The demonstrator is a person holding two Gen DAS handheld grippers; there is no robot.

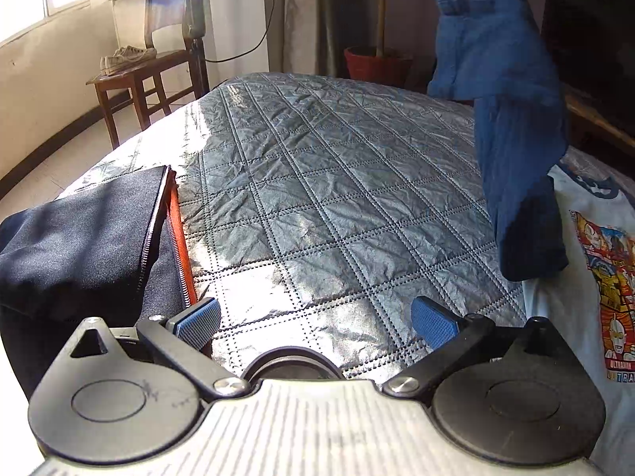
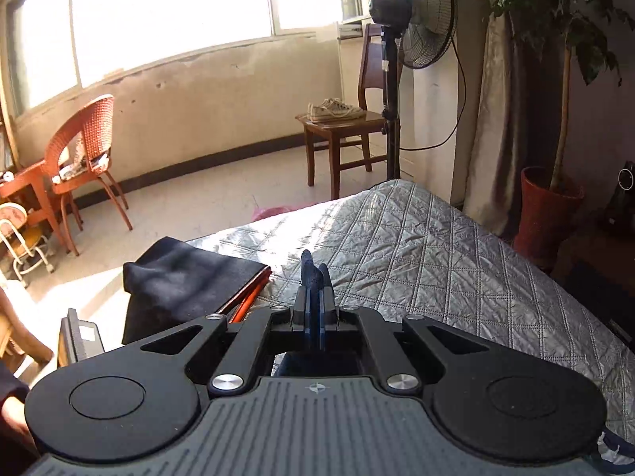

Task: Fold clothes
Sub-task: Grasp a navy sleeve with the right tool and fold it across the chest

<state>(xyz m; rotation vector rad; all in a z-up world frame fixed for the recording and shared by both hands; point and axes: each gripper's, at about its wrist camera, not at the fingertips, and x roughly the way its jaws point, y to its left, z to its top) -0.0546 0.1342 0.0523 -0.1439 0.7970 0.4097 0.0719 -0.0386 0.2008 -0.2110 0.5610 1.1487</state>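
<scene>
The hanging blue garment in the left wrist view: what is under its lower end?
The blue cloth garment hangs over the silver quilted cover and the white printed T-shirt. Its lower end hides part of that shirt's edge.

A pair of pale sneakers (image 2: pixel 335 109) is set on a wooden chair (image 2: pixel 342 131) beside a standing fan (image 2: pixel 421 20). An orange wicker chair (image 2: pixel 85 150) is placed under the window, and a red plant pot (image 2: pixel 547 214) is seen at the right.
</scene>
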